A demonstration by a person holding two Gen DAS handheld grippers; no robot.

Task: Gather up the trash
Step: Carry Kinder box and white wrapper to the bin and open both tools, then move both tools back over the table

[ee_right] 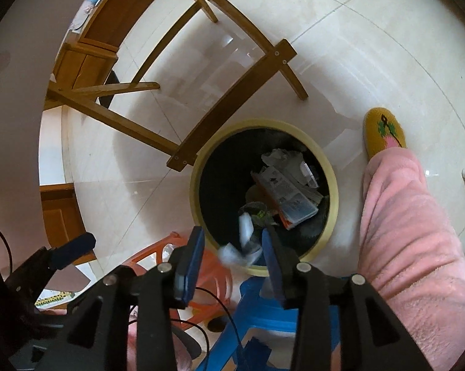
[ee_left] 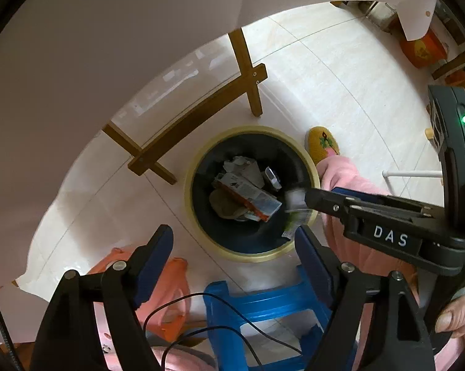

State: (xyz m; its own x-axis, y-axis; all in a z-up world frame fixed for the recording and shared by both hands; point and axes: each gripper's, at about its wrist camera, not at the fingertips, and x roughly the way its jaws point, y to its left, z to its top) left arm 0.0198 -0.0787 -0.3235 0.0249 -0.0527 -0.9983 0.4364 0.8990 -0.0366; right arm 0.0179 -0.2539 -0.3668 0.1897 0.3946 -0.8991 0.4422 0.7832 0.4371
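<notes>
Directly below both grippers, the yellow-rimmed bin (ee_left: 313, 167) sat on the floor, the left gripper (ee_left: 232, 253) wide and empty, the right gripper (ee_right: 234, 252) part-open with blurred wrappers (ee_right: 246, 232) falling binward between its jaws.

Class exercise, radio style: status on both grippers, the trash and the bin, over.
Left gripper open, empty, above bin. Right gripper open, blurred wrapper loose between its fingers, over the bin's near rim. Bin mouth unobstructed; blue stool beside it.
</notes>
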